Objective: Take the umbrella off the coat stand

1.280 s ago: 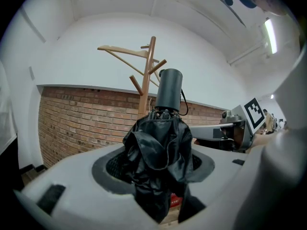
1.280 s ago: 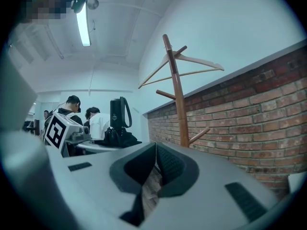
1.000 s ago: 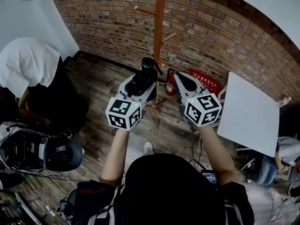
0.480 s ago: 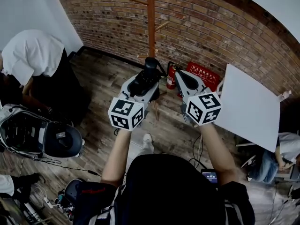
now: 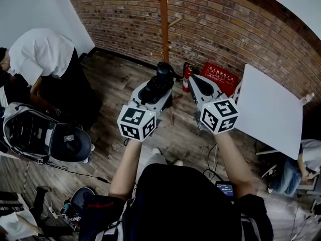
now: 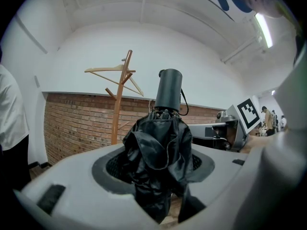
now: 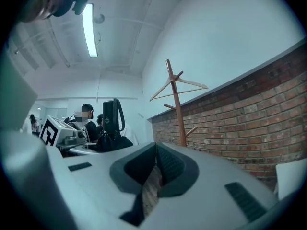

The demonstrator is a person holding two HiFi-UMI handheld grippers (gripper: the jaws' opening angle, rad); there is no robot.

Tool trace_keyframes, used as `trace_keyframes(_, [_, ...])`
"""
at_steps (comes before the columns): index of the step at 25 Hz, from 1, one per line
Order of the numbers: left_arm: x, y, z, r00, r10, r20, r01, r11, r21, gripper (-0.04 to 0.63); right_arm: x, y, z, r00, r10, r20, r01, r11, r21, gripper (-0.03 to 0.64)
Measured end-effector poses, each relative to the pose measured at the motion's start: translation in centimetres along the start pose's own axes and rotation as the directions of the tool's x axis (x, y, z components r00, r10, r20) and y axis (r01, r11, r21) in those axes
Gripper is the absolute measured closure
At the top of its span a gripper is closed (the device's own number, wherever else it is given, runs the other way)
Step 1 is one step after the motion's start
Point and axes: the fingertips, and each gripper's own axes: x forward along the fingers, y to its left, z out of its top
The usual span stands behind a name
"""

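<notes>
A folded black umbrella (image 5: 158,80) stands upright between the jaws of my left gripper (image 5: 161,87), which is shut on its fabric. In the left gripper view the umbrella (image 6: 157,157) fills the middle, its round handle (image 6: 169,89) on top, inside the left gripper (image 6: 156,176). The wooden coat stand (image 5: 163,19) rises ahead against the brick wall, apart from the umbrella. My right gripper (image 5: 196,83) is level beside the left one. In its own view the right gripper (image 7: 156,169) has its jaws together with nothing held, and the umbrella (image 7: 111,123) shows to its left.
A person in a white shirt (image 5: 40,59) bends over at the left, beside a dark backpack (image 5: 45,139). A red fire extinguisher (image 5: 187,77) and a red crate (image 5: 219,78) sit at the wall. A white board (image 5: 271,114) stands at the right. A wooden hanger (image 6: 110,71) hangs on the stand.
Both grippers, with the umbrella in the left one, have drawn back from the coat stand, which now sits farther off. The person at the left has shifted.
</notes>
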Motion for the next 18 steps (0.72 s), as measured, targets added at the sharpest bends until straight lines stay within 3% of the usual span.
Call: trace_keyframes(18, [-4.2, 4.2, 0.2, 0.999, -0.044, -0.004, 0.044, 0.999, -0.003, 0.328, 3.5, 5.4, 0.1, 1.0, -0.026, 0.007, 0.026, 0.999, -0.027, 0.588])
